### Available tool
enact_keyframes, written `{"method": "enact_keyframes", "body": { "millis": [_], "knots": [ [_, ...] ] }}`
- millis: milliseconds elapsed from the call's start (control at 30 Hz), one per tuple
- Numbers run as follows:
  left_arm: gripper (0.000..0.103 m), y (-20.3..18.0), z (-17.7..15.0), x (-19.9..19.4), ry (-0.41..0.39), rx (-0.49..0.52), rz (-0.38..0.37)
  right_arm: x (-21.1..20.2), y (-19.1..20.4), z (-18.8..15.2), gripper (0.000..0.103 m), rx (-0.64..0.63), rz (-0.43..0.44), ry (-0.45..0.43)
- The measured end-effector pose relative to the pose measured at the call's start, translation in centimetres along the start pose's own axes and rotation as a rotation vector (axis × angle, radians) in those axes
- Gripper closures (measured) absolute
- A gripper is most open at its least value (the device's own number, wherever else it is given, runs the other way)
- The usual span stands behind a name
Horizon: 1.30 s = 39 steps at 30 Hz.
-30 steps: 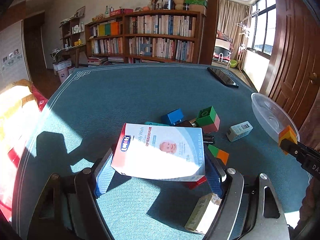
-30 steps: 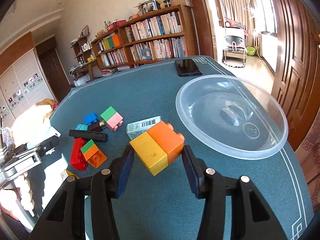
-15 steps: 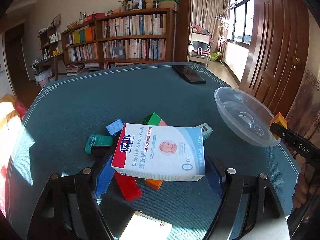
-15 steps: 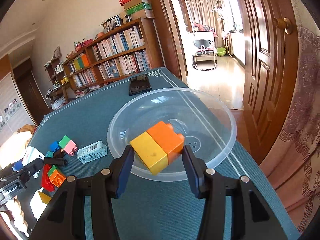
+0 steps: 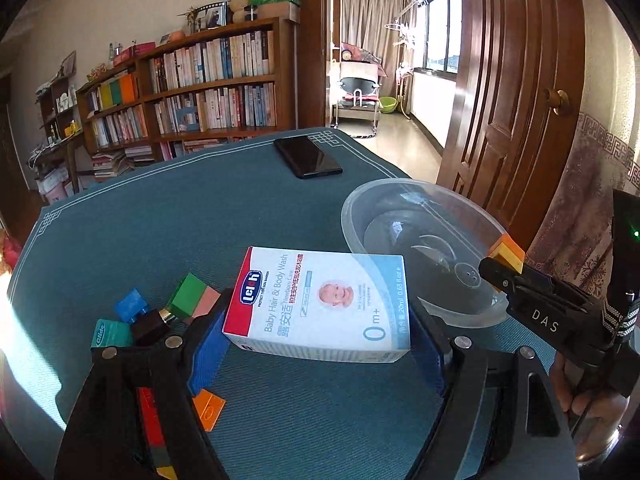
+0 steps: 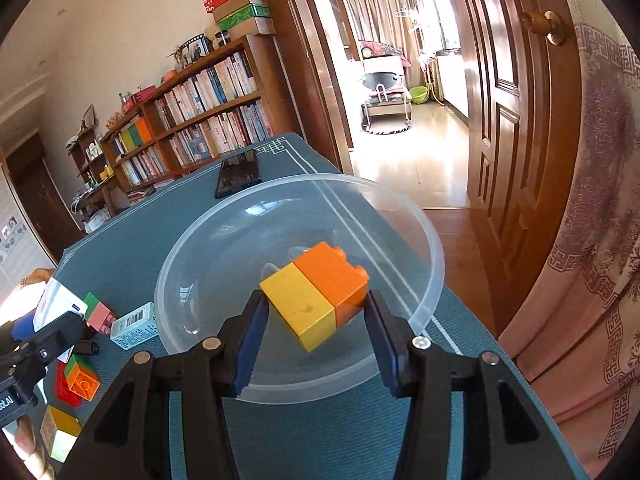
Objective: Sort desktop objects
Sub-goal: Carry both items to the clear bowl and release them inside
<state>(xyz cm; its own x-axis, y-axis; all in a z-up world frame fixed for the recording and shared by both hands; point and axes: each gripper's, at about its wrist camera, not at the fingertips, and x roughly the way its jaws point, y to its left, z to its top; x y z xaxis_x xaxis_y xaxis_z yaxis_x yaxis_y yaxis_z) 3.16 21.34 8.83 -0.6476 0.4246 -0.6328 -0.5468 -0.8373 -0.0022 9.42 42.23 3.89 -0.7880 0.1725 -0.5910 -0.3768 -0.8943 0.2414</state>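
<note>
My left gripper (image 5: 320, 340) is shut on a white Baby Hair & Body Wash box (image 5: 320, 304) and holds it above the blue table mat, just left of the clear plastic bowl (image 5: 400, 200). My right gripper (image 6: 316, 332) is shut on a yellow-and-orange brick (image 6: 316, 296) and holds it over the near side of the bowl (image 6: 420, 236). In the left wrist view the right gripper (image 5: 520, 280) shows at the bowl's right rim with the brick (image 5: 506, 250) at its tip.
Loose bricks lie on the mat: green-pink (image 5: 194, 294), blue (image 5: 130, 304), orange (image 6: 82, 378), red (image 6: 64, 384). A teal box (image 5: 110, 332), a barcode box (image 6: 134, 326) and a yellow box (image 6: 60, 432) lie nearby. A black phone (image 5: 308, 156) lies at the far edge. A wooden door (image 6: 516, 120) stands right.
Both grippers moved right toward the bowl. The right gripper carried the brick from beside the bowl to over its inside. The left gripper brought the box up next to the bowl.
</note>
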Motion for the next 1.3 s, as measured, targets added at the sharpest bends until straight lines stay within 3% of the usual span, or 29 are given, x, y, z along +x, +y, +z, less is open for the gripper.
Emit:
{"method": "enact_keyframes", "body": {
  "millis": [500,900,1300],
  "knots": [
    [0.021,-4.6,2.2,3.7,0.021,0.067,-0.047,-0.3,-0.7,-0.3,0.048,0.011,-0.006,-0.041],
    [0.021,-5.5,2.6,5.4,0.043,0.067,-0.054,-0.7,-1.1,-0.7,0.044,0.032,-0.025,-0.066],
    [0.021,-6.2,2.5,5.9,0.059,0.072,-0.089,-1.7,-2.4,-0.8,0.036,0.104,-0.123,-0.134]
  ]
}}
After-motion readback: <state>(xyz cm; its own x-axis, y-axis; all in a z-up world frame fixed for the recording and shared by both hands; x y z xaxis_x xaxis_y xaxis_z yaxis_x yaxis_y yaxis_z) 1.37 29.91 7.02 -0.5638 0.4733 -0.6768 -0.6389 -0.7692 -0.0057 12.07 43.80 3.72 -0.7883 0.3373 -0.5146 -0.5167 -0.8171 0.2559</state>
